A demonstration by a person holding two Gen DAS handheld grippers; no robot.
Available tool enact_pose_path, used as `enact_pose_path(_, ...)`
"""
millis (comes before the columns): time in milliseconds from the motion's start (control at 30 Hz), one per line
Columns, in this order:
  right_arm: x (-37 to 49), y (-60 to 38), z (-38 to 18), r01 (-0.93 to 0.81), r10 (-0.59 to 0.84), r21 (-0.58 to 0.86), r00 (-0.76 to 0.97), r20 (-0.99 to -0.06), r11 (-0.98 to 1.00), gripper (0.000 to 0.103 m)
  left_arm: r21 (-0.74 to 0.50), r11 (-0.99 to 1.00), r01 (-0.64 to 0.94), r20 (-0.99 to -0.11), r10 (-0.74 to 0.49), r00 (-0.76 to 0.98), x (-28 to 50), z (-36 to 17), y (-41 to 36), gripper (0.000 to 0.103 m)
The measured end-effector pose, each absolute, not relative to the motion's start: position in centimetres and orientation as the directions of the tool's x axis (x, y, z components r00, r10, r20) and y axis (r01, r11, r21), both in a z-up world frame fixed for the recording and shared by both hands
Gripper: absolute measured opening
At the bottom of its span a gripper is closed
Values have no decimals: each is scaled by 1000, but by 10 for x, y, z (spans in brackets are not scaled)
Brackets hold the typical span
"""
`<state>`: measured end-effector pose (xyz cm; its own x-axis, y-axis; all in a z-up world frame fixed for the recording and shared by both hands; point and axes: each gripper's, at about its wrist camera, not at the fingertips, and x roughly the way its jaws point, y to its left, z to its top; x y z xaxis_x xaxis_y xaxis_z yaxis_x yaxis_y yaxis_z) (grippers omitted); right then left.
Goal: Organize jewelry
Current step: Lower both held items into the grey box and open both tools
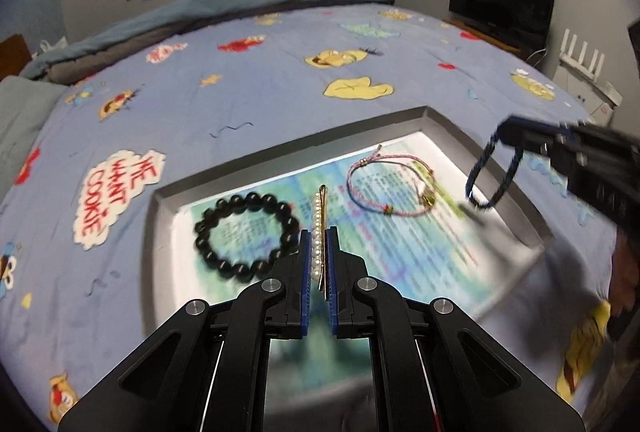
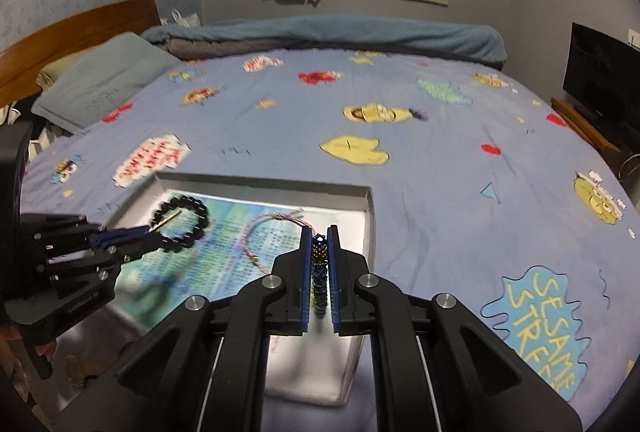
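Black linkage arms are filling the foreground of both wrist views. Beyond them a blue cartoon-print bedsheet (image 2: 440,160) is carrying a shallow grey tray (image 1: 168,200) lined with printed paper. Inside it a black bead bracelet (image 1: 246,234) and a thin pink cord bracelet (image 1: 390,184) are lying flat. Nearer the bead bracelet, the left gripper (image 1: 319,232) is clamping a pearl hair clip (image 1: 320,216), long axis pointing forward over the tray. At the tray's right edge, the right gripper (image 2: 319,232) is pinching a dangling blue braided bracelet (image 1: 492,172).
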<state>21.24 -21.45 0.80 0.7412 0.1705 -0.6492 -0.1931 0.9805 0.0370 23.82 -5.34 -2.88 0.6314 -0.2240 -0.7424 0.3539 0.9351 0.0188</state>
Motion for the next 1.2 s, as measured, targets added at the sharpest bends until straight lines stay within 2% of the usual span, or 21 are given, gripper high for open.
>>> enact_pose_path(267, 250, -220, -18, -164, 155, 57, 689, -708, 985, 7, 61, 950, 306, -817, -129, 562, 281, -60, -72, 8)
enact_pose_path(400, 263, -222, -23, -151, 139, 48, 682, -718, 987, 7, 28, 954, 300, -827, -146, 543, 291, -62, -73, 8)
enact_pose_path(800, 287, -223, -33, -123, 109, 37, 660, -743, 992, 7, 78, 948, 309, -839, -105, 535, 303, -68, -83, 8)
enact_pose_path(833, 288, -224, -34, -121, 114, 45, 658, -744, 992, 7, 69, 948, 311, -837, -114, 535, 302, -68, -82, 10)
enact_pose_path(933, 288, -226, -33, -121, 133, 71, 656, -743, 990, 8, 57, 950, 307, -832, -124, 540, 301, -68, -80, 22)
enact_pose_path(1000, 287, -228, -31, -118, 137, 78, 661, -737, 990, 9, 50, 953, 300, -825, -130, 550, 298, -66, -79, 24)
enact_pose_path(1100, 284, -231, -28, -118, 156, 104, 668, -728, 988, 18, 62, 952, 299, -811, -126, 571, 293, -61, -77, 25)
enact_pose_path(1200, 279, -232, -22, -122, 174, 125, 677, -715, 985, 20, 63, 953, 298, -798, -132, 588, 285, -55, -74, 35)
